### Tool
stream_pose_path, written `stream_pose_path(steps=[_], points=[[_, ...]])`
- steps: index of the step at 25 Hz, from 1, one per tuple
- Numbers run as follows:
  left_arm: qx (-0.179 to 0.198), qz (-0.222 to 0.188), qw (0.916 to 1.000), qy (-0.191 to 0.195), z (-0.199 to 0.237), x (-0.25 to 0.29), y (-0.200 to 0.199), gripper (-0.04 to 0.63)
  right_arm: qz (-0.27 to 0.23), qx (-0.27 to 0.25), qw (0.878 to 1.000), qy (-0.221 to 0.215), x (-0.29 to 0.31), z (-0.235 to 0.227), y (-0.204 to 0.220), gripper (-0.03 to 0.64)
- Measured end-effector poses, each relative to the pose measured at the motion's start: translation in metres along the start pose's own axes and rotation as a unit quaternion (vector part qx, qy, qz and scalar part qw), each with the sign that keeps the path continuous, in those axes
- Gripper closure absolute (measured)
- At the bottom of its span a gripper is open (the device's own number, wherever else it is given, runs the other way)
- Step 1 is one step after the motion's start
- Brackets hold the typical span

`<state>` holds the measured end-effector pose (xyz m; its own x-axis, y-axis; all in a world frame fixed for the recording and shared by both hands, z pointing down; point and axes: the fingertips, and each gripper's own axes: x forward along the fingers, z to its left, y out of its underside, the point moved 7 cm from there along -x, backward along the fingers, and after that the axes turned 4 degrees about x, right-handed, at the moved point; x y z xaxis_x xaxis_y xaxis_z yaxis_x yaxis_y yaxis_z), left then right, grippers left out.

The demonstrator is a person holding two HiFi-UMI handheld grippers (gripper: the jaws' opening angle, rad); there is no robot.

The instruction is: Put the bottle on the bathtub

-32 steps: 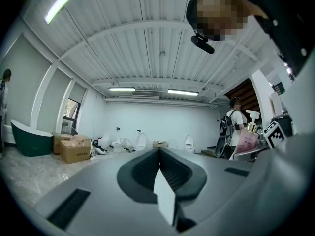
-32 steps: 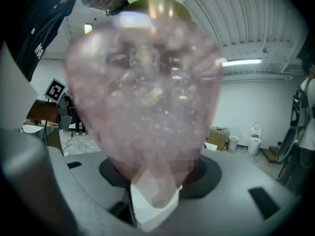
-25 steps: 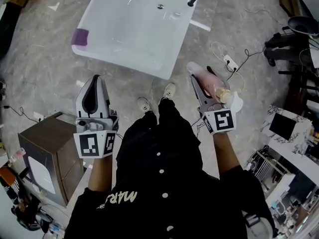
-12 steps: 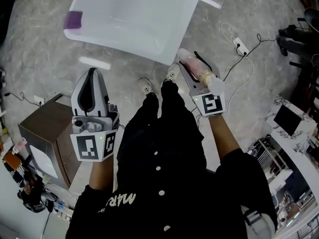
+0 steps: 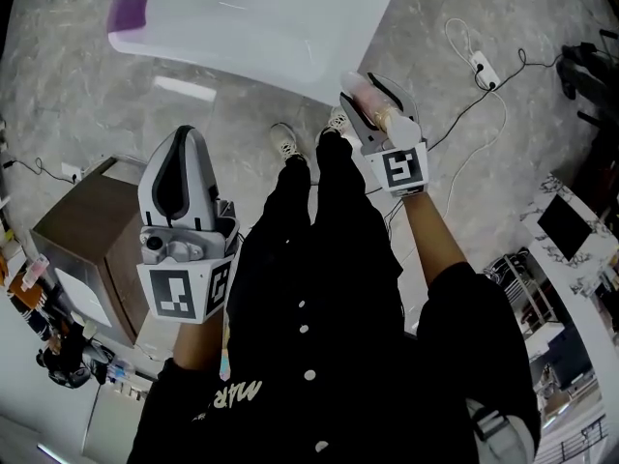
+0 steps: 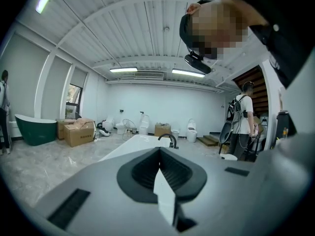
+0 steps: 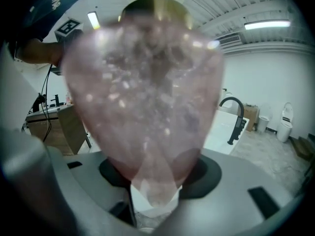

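Grey marbled floor fills the head view, with the white bathtub [image 5: 290, 61] cut off by the frame's top edge at 12 o'clock, so only its near end and a purple object [image 5: 127, 12] on its 11 o'clock corner show. At 1 o'clock the right gripper [image 5: 375, 104] is clamped on the pink bottle [image 5: 359, 92], whose far end overlaps the tub's near rim; whether it touches the rim cannot be told. The left gripper [image 5: 182, 138] sits at 9 o'clock with its jaws together, beside a brown cabinet [image 5: 82, 230] partly hidden behind it. The person's black clothing blocks the floor below; two shoes [image 5: 283, 143] peek out near the tub, and a power strip [image 5: 481, 63] with its cable lies at 2 o'clock. From the left gripper view, the left gripper [image 6: 160, 163] is closed with nothing between its jaws; beyond it lie the bathtub [image 6: 130, 146] and its black faucet [image 6: 170, 138], cardboard boxes [image 6: 78, 132] at 9 o'clock and a standing person [image 6: 243, 119] at 3 o'clock. The right gripper view is mostly blocked by the bottle [image 7: 147, 97], gold collar [image 7: 155, 6] at 12 o'clock, pinched between the pads; the faucet [image 7: 237, 118] shows at 3 o'clock.
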<state>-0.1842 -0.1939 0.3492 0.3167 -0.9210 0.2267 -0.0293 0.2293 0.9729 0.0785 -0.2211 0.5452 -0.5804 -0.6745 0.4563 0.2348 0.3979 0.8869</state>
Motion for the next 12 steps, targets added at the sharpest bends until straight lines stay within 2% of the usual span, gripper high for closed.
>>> stream_pose_path(steps=[4, 12], points=[[-0.002, 0.012, 0.9999, -0.001, 0.001, 0.005, 0.015, 0.586, 0.016, -0.032, 0.999, -0.018, 0.018, 0.000, 0.021, 0.391], [-0.005, 0.023, 0.9997, 0.004, -0.001, 0.020, 0.037, 0.586, 0.039, -0.031, 0.998, -0.030, 0.044, 0.007, 0.059, 0.391]])
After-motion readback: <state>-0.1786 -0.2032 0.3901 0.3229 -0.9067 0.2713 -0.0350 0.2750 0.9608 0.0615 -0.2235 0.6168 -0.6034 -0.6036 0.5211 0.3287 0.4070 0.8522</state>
